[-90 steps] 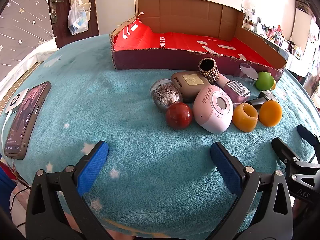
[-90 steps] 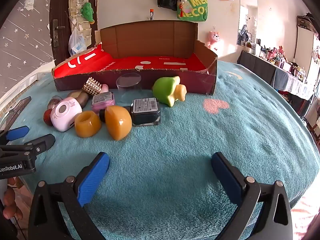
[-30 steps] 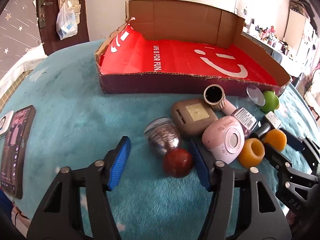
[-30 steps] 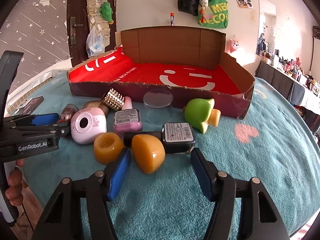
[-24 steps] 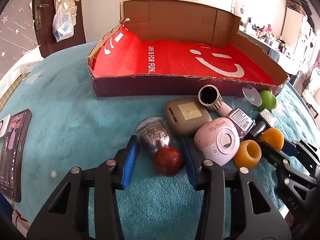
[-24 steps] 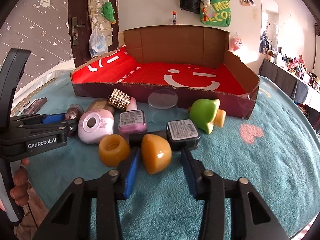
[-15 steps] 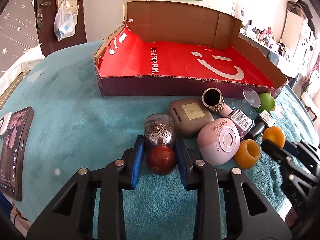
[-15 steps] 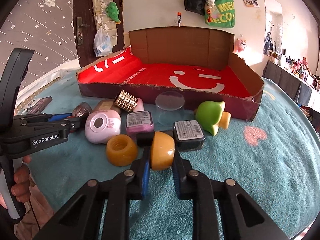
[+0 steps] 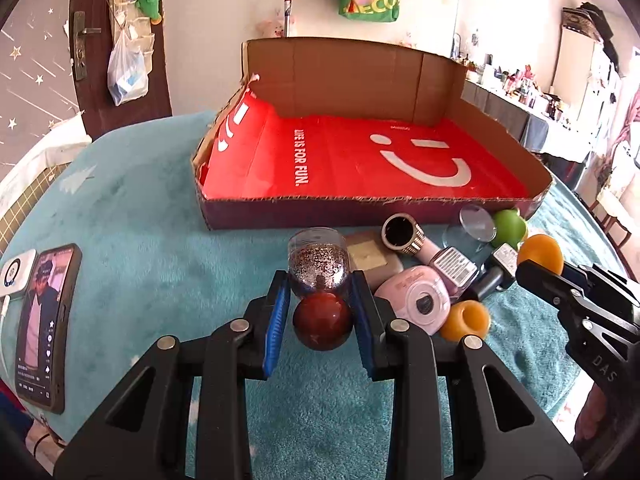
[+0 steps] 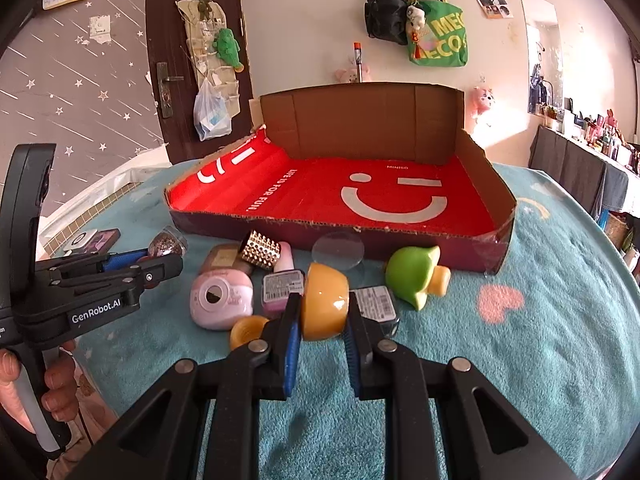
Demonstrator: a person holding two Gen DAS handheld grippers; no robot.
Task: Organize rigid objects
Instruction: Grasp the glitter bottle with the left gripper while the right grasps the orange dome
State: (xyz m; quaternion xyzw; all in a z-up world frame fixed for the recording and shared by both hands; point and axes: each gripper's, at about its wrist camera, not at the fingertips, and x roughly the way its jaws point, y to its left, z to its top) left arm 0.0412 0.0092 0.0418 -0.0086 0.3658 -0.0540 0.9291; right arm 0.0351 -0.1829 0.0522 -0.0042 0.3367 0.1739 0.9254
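Observation:
My left gripper (image 9: 322, 300) is shut on a glitter-filled clear bottle with a dark red ball cap (image 9: 322, 320), lifted off the teal cloth. My right gripper (image 10: 322, 312) is shut on an orange dome-shaped piece (image 10: 325, 300), also raised. An open cardboard box with a red smiley floor (image 9: 360, 160) stands behind; it also shows in the right wrist view (image 10: 360, 196). On the cloth in front of it lie a pink round gadget (image 9: 416, 300), an orange ring (image 9: 466, 320), a studded tube (image 9: 402, 234), a green toy (image 10: 414, 274) and a labelled pink bottle (image 10: 282, 284).
A phone (image 9: 44, 320) and a small white device (image 9: 14, 274) lie on the cloth at the left edge. A clear round lid (image 10: 338, 252) leans against the box front. A black labelled block (image 10: 376, 304) lies behind the right fingers. A cluttered side table (image 10: 592, 160) stands at right.
Both grippers moved in from open and closed: the left on the red-capped glitter bottle, the right on the orange dome. Both objects have since risen off the cloth toward the box.

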